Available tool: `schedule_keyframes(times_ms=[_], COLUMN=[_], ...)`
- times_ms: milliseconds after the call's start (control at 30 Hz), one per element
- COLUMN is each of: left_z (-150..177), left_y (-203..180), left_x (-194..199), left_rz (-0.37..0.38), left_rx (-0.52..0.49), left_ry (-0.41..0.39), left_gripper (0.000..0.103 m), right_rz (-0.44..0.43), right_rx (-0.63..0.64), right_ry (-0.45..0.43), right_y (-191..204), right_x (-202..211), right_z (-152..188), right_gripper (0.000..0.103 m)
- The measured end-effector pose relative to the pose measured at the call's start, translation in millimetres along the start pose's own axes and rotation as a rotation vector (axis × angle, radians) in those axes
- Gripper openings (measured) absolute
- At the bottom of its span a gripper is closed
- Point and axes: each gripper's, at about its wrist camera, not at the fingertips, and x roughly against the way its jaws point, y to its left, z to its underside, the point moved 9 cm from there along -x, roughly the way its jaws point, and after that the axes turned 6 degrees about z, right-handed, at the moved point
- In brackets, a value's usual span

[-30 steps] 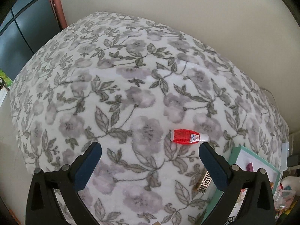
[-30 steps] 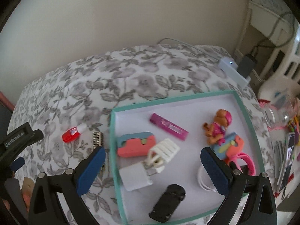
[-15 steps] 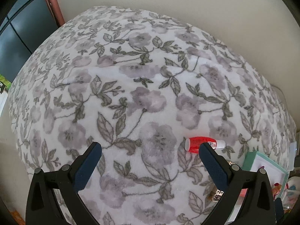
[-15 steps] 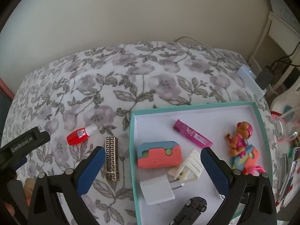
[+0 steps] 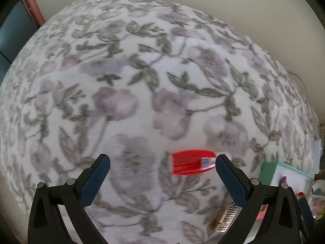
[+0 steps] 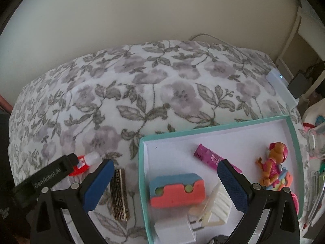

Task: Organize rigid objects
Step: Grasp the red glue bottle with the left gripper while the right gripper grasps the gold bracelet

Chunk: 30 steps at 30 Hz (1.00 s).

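A soft white blanket printed with grey leaves and mauve flowers [image 6: 162, 93] covers the whole work surface. On its right part sits a shallow teal-rimmed cardboard tray with a white floor [image 6: 215, 129], already holding a blue-and-coral foam block [image 6: 176, 191], a white ribbed plastic clip [image 6: 217, 203], a magenta stick-shaped case [image 6: 209, 158], an orange-and-pink toy figure [image 6: 274, 162] and a white plug adapter [image 6: 174, 229].

Two things lie loose on the blanket left of the tray: a flat gold-and-black patterned bar [image 6: 119, 195], its length running toward the camera, and a small red bottle with a white nozzle [image 5: 192, 162].

The left gripper [image 5: 162, 162] has its blue-padded fingers spread wide with nothing between them. The red bottle lies just ahead of it, off-centre and close to the right-hand finger, its long axis running across the gap from finger to finger, nozzle toward the tray. That view is blurred, so whether the finger touches the bottle cannot be told.

The right gripper [image 6: 164, 162] is also wide and empty, hanging over the tray's left edge.

The left one is clearly nearer the bottle; it probably needs to shift right or turn so that the pads close across the bottle's body.
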Motion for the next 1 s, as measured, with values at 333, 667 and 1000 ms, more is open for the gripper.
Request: schedule_keyframes(times_ms=[333,667,1000], left_z=[-5.0,-1.9,-5.6], left_y=[-22.5,-51.9,-54.4], left_x=[-14.4,-32.2,-38.9], left_rz=[0.013,0.027,0.046], left_rx=[-0.047,-0.087,-0.067], left_ry=[-0.012,0.007,0.004], left_gripper=[0.103,0.103,0.103], right_rz=[-0.01,-0.02,-0.017], right_rx=[-0.054,-0.074,-0.072], right_ry=[0.02,0.029,0.038], right_y=[-15.8,-21.8,-21.6], right_x=[-9.3,-8.7,-9.7], right_z=[-3.7,-2.7,-1.4], right_gripper=[0.103,0.103,0.103])
